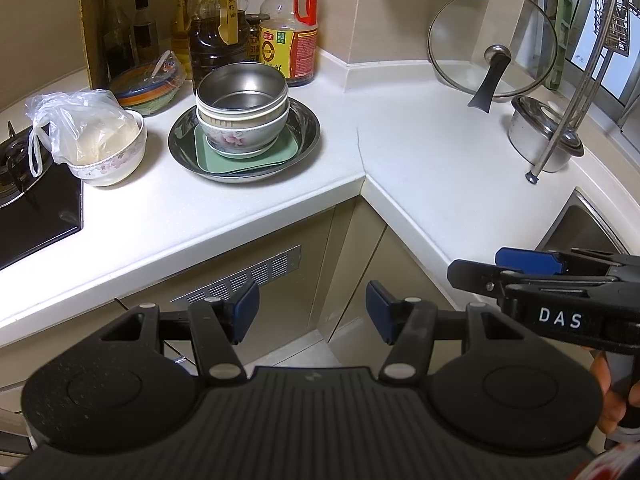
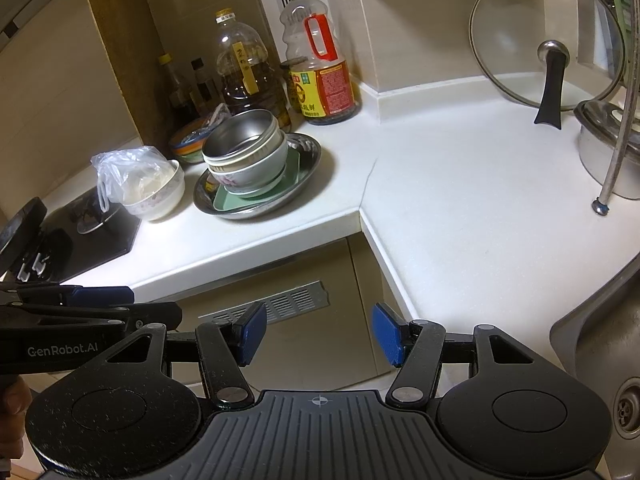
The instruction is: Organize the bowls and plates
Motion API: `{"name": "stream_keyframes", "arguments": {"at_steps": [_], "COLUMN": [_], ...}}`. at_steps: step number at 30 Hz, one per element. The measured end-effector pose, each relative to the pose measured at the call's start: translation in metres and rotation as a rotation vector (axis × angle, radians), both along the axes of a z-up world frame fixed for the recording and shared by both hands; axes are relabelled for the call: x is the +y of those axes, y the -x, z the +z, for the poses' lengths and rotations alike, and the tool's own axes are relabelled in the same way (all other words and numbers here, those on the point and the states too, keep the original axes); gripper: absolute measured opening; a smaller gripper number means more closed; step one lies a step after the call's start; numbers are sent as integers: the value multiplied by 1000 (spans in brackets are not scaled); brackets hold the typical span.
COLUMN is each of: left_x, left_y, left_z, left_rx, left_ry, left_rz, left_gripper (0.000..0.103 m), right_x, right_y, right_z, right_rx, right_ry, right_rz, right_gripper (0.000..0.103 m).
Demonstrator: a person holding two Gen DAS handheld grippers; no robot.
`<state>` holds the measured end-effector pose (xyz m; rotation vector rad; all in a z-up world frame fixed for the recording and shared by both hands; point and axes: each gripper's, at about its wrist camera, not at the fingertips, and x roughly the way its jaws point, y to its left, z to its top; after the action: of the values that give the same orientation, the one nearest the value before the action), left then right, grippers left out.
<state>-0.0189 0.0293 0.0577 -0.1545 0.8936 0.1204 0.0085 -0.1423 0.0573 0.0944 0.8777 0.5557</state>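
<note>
A stack stands on the white counter (image 1: 420, 152): a steel bowl (image 1: 242, 90) on top, nested in a cream bowl and a floral bowl (image 1: 240, 140), on a green square plate (image 1: 208, 158), all in a round steel dish (image 1: 308, 128). The same stack shows in the right wrist view (image 2: 244, 140). My left gripper (image 1: 312, 314) is open and empty, held in front of the counter edge, well short of the stack. My right gripper (image 2: 318, 330) is open and empty, beside the left one and also off the counter.
A floral bowl with a plastic bag (image 1: 104, 148) sits left of the stack, by the gas hob (image 1: 36, 208). Oil and sauce bottles (image 1: 290, 40) stand behind. A glass lid (image 1: 492, 46), a steel pot (image 1: 540, 132) and a rack leg (image 1: 532, 178) are at right, near the sink (image 2: 600, 352).
</note>
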Motion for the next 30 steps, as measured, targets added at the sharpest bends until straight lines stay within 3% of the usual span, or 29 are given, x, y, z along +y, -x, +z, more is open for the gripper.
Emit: {"name": "stream_keyframes", "arguments": {"at_steps": [30], "left_x": [-2], "left_y": [-3], "left_z": [2], "left_rx": [-4], "left_ry": [0], "left_rz": [-5], "left_gripper": [57], "right_x": [-2], "right_y": [-2], "right_z": [1], "right_rx": [-2], "right_ry": [0], "right_rz": [1], "right_gripper": [59]}}
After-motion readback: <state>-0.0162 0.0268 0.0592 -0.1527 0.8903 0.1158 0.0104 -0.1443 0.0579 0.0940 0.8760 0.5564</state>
